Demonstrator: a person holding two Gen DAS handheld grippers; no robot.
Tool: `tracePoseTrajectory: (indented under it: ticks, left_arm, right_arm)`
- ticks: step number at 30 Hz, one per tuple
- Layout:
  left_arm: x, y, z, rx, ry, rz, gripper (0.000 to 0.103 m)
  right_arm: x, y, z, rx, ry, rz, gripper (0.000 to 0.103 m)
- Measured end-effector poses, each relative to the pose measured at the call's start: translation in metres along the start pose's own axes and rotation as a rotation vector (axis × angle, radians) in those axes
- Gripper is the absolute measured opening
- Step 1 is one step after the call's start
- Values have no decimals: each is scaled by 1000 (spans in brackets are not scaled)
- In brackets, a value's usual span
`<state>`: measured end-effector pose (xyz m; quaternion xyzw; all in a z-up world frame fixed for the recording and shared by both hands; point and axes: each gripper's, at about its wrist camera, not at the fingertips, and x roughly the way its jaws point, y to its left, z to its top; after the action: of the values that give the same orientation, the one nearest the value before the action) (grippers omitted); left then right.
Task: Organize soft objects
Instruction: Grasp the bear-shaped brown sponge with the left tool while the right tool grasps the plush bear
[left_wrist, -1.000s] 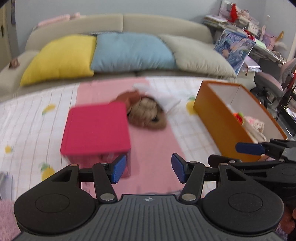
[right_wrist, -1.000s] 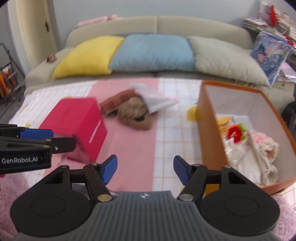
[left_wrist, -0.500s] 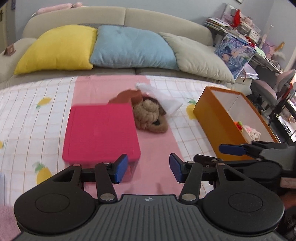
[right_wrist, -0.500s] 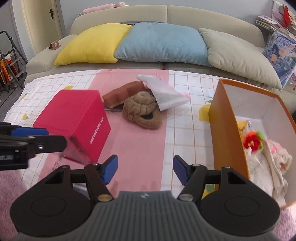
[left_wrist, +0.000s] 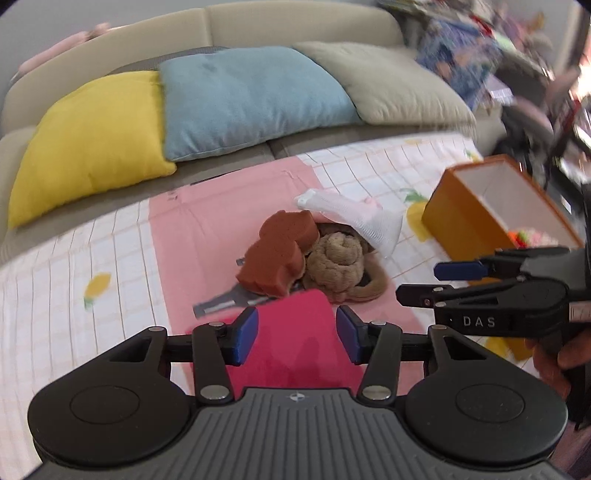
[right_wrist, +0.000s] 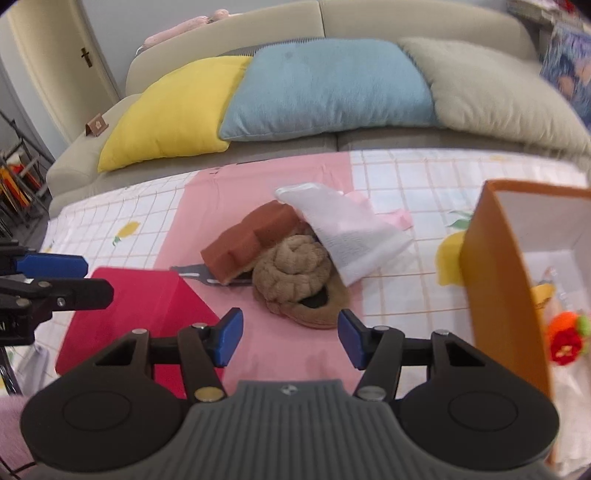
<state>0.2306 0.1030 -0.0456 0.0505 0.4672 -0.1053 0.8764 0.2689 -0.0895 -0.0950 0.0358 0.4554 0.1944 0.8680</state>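
On pink mat (right_wrist: 295, 354) | left gripper (left_wrist: 296, 334), right gripper (right_wrist: 290, 338) both empty, jaws closing | 3 soft items piled: sponge (right_wrist: 249, 242), plush (right_wrist: 295, 273), pouch (right_wrist: 351, 236) awaiting orange box (right_wrist: 495, 258)

We hold both grippers tilted downward, side by side. Our left gripper (left_wrist: 297, 339) has its jaws closing, pads apart and pressing on nothing. Our right gripper (right_wrist: 290, 338) is likewise closing with nothing gripped between its pads, and fingers of our right hand (left_wrist: 554, 363) show wrapped round its handle.
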Motion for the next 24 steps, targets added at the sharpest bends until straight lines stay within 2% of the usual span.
tracePoseTrajectory:
  ticks: [6, 10, 14, 19, 20, 21, 24]
  left_arm:
    - [38, 3, 38, 191, 100, 1, 58]
    - [79, 2, 58, 289, 183, -34, 59]
    - [117, 1, 61, 358, 250, -45, 62]
    - [144, -2, 61, 429, 283, -73, 72]
    - [149, -4, 61, 442, 291, -75, 73]
    - [156, -6, 61, 454, 300, -71, 73]
    - [171, -11, 61, 498, 331, -61, 73]
  right_arm:
    - [37, -11, 19, 139, 46, 42, 57]
    - [67, -20, 33, 258, 91, 47, 57]
    - [92, -26, 40, 352, 136, 27, 66]
    - [119, -34, 46, 442, 170, 8, 67]
    - [124, -36, 46, 458, 180, 13, 66]
    - [128, -39, 45, 471, 191, 20, 57]
    - [129, -44, 42, 476, 197, 44, 41]
